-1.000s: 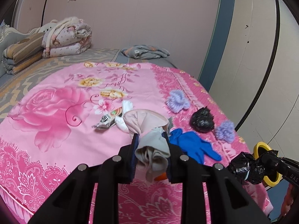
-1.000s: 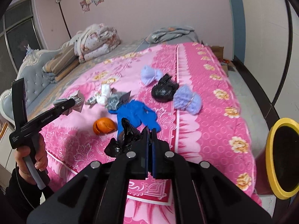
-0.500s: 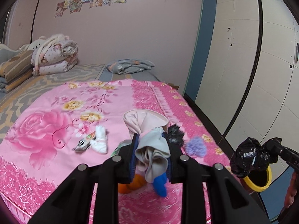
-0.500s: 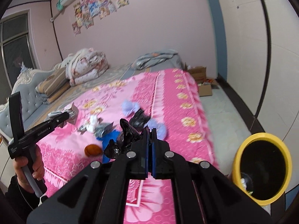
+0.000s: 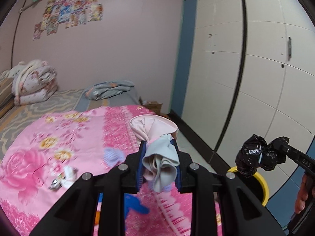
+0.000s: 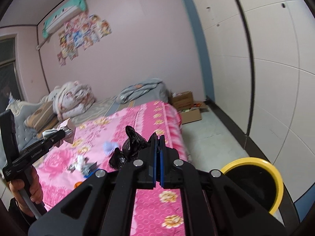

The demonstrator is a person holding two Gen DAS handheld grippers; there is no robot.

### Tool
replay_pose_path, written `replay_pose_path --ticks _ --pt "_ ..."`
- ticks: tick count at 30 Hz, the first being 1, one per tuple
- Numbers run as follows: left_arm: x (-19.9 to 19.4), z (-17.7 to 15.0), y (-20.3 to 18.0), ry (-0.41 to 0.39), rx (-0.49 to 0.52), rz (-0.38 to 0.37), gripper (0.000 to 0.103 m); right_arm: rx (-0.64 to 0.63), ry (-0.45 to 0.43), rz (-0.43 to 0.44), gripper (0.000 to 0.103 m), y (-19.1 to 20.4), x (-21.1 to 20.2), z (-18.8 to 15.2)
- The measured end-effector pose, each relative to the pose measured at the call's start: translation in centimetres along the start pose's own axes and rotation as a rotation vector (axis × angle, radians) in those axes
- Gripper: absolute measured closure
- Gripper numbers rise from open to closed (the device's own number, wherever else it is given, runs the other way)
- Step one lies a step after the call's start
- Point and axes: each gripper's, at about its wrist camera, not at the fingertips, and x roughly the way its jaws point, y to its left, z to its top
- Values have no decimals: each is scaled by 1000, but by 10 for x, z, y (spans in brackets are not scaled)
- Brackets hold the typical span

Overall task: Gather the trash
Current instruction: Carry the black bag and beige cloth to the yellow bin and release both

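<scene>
My left gripper (image 5: 158, 165) is shut on a crumpled grey and pink cloth wad (image 5: 157, 147), held above the pink bedspread (image 5: 65, 143); it also shows in the right wrist view (image 6: 59, 132). My right gripper (image 6: 157, 143) is shut on a black plastic bag (image 6: 132, 145), seen in the left wrist view (image 5: 256, 155) held just above a yellow-rimmed bin (image 5: 254, 182). The bin (image 6: 254, 179) stands on the floor at the lower right of the right wrist view. More trash lies on the bed: a purple puff (image 5: 113, 156), white wrappers (image 5: 67, 176), a blue glove (image 5: 133, 204).
White wardrobe doors (image 5: 246, 78) line the right side. Cardboard boxes (image 6: 189, 106) sit on the floor past the bed's far corner. Folded quilts (image 5: 33, 82) and a grey blanket (image 5: 110, 89) lie at the far end of the bed.
Both grippers have lifted and swung right, away from the bed toward the yellow bin. The black bag now hangs over the bin's rim. Both grips are unchanged.
</scene>
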Motion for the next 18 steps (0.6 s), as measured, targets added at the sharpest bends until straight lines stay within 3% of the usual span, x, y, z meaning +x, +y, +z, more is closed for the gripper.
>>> replay_pose_path --ticks 11,18 --pt "39 37 -85 -14 75 -125 80 122 -133 -155 101 -86 -35 34" --pt "63 44 -144 -1 119 -210 80 165 -193 -282 101 -125 -45 37"
